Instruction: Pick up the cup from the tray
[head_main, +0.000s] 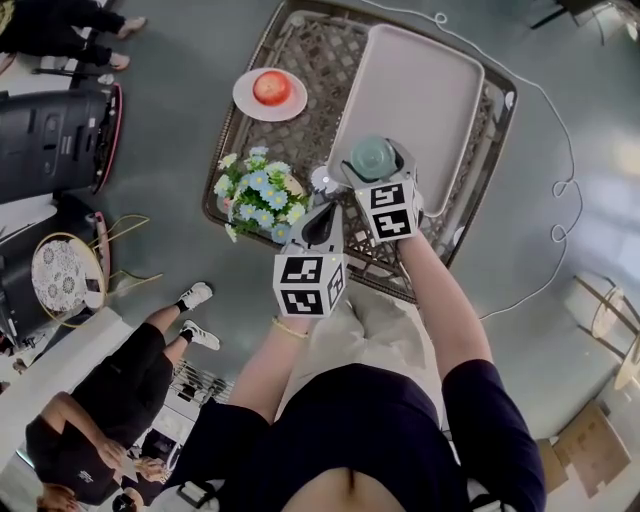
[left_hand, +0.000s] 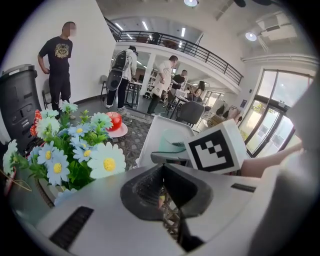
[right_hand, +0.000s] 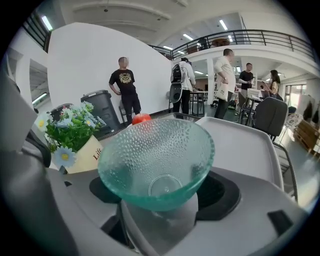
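Note:
A green dimpled glass cup stands at the near edge of the white tray, between the wide-spread jaws of my right gripper. In the right gripper view the cup fills the gap between the dark pads, its mouth facing up, and my right gripper looks open around it. My left gripper hangs over the table's near side beside the flowers, with its jaws shut on nothing.
The tray lies on a wicker table. A pot of blue and white flowers stands left of the grippers. A pink plate with a red apple sits further back. A white cable runs over the floor; people stand nearby.

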